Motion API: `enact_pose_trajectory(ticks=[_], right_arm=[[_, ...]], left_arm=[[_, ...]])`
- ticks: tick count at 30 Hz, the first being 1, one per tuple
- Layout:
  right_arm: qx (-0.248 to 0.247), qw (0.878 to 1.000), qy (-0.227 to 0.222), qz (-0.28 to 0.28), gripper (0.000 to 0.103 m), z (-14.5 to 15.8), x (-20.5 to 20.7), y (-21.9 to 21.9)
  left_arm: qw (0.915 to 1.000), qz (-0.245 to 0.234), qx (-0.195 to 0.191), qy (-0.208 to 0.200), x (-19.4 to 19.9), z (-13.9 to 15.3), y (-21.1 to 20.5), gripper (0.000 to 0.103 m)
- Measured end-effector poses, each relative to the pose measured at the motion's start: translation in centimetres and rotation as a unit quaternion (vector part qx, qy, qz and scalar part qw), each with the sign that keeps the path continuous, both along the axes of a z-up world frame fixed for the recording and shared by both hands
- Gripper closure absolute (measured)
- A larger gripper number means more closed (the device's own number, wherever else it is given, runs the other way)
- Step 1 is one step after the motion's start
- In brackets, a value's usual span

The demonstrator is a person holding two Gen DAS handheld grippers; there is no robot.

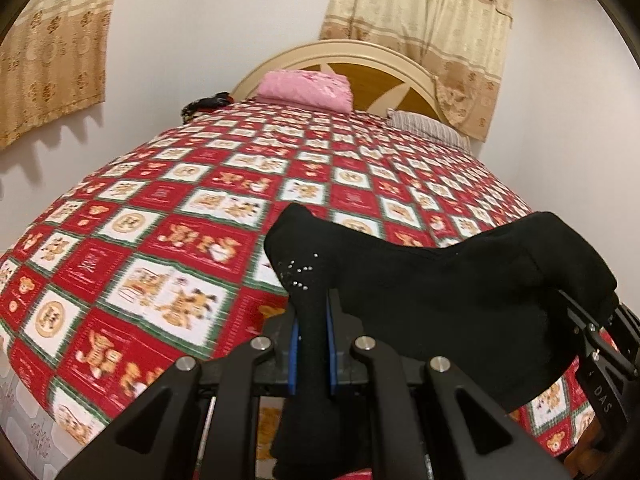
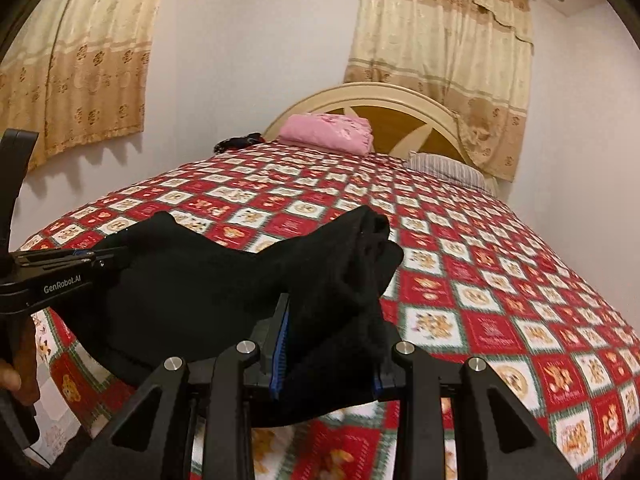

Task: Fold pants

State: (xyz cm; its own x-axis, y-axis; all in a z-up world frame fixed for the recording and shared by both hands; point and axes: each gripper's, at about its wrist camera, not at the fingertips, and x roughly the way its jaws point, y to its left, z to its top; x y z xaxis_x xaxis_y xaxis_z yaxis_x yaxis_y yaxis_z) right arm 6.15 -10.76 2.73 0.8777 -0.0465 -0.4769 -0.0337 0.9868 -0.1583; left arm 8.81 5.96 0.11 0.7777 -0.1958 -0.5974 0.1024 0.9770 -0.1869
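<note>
— Two curtains (image 1: 420, 20) hang on the white wall behind a bed (image 1: 132, 240) covered in a red, white and green teddy-bear quilt. Is the garment on it?

— No. Black pants (image 1: 440, 292) are held up in the air above the near end of the bed, stretched between both grippers and sagging in the middle.

— And the far end?

— A cream headboard (image 2: 384, 96), a folded pink blanket (image 2: 326, 132), a striped pillow (image 2: 448, 168) and a dark bundle at the far left corner.

— How do the jaws stand?

— Left gripper (image 1: 312, 344): jaws pressed nearly together, pinching a narrow fold of the pants beside a scatter of small silver studs (image 1: 298, 274). Right gripper (image 2: 328, 344): jaws set a little wider, pinching a thicker bunch of the same cloth. Part of a hand (image 2: 16, 376) shows on the left gripper's handle.
</note>
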Motion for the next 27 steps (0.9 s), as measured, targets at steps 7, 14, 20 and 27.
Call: enact_pose_trajectory(ticks=[7, 14, 20, 27], right_arm=[[0.003, 0.999, 0.003, 0.034, 0.070, -0.1, 2.8, 3.1], [0.011, 0.998, 0.007, 0.061, 0.070, -0.3, 5.1, 5.5], [0.014, 0.997, 0.013, 0.074, 0.070, -0.6, 6.8, 6.9], [0.018, 0.996, 0.015, 0.085, 0.070, -0.8, 7.9, 8.0]], left_arm=[[0.9995, 0.032, -0.002, 0.004, 1.3, -0.4, 3.3, 0.091], [0.9983, 0.058, -0.003, 0.006, 2.6, -0.6, 6.1, 0.091], [0.9976, 0.069, 0.003, 0.008, 3.6, -0.8, 7.5, 0.091], [0.9967, 0.081, 0.002, 0.006, 4.4, -0.7, 8.8, 0.091]])
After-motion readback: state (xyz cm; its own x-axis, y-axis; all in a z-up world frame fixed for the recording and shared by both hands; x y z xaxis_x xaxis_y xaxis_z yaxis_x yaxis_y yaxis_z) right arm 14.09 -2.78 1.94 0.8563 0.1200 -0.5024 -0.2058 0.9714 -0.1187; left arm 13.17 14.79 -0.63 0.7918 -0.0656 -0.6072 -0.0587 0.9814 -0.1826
